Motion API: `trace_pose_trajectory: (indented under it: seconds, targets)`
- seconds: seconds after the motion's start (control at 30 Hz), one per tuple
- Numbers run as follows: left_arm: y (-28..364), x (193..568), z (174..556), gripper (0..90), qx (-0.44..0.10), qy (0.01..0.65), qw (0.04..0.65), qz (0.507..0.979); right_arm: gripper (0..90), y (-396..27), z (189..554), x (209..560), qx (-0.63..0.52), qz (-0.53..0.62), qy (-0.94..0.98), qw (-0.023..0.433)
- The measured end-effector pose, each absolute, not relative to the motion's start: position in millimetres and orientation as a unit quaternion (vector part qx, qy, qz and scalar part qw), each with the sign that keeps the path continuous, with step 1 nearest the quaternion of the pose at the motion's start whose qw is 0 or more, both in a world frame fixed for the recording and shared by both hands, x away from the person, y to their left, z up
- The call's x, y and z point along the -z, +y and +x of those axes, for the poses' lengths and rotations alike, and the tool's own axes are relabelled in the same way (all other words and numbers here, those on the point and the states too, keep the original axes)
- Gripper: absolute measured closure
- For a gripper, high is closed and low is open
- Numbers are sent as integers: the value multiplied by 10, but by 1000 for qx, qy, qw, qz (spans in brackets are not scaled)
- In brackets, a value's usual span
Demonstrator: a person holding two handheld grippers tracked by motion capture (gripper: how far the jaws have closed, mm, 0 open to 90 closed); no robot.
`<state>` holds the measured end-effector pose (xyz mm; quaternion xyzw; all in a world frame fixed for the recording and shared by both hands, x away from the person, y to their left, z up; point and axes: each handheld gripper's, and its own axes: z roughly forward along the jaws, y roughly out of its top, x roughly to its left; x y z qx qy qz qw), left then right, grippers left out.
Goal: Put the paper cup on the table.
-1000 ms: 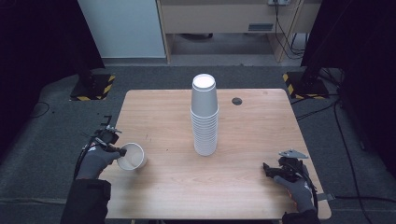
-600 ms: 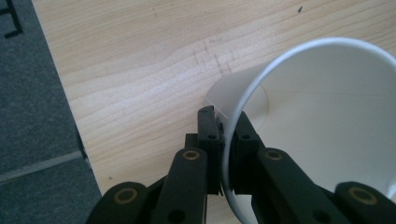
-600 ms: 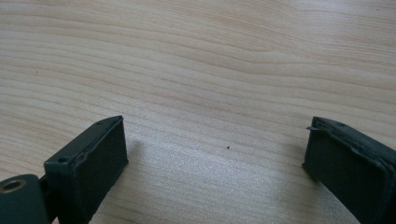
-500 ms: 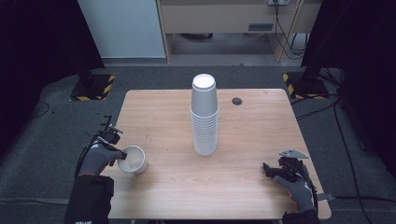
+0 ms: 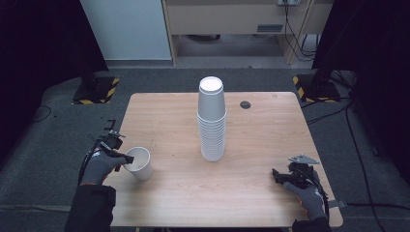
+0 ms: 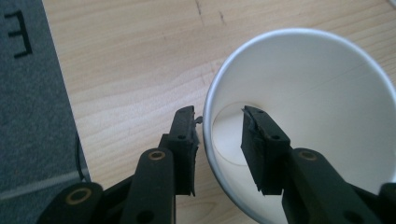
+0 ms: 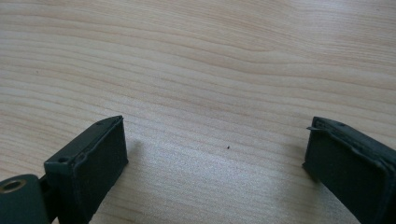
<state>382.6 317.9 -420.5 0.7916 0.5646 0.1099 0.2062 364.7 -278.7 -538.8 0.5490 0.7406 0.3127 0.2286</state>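
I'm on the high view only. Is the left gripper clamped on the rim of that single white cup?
Observer: No. In the left gripper view the left gripper has just been opening. One jaw is outside the cup wall and one inside, and neither presses it.
Operator: And the right gripper, is it holding anything?
Observer: No. In the right gripper view the right gripper is wide open over the bare table, with nothing between the jaws.
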Motion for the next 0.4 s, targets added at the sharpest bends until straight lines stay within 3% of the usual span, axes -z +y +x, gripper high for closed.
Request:
trace_pose_trajectory:
  seconds: [0.13, 0.4]
  targets:
    - [3199, 4190, 3785, 552, -142, 559, 232, 783, 59, -2788, 3647, 5388, -313, 549, 741, 229]
    - [3225, 4176, 3650, 488, -207, 535, 298, 763, 55, -2787, 3648, 5389, -313, 549, 740, 229]
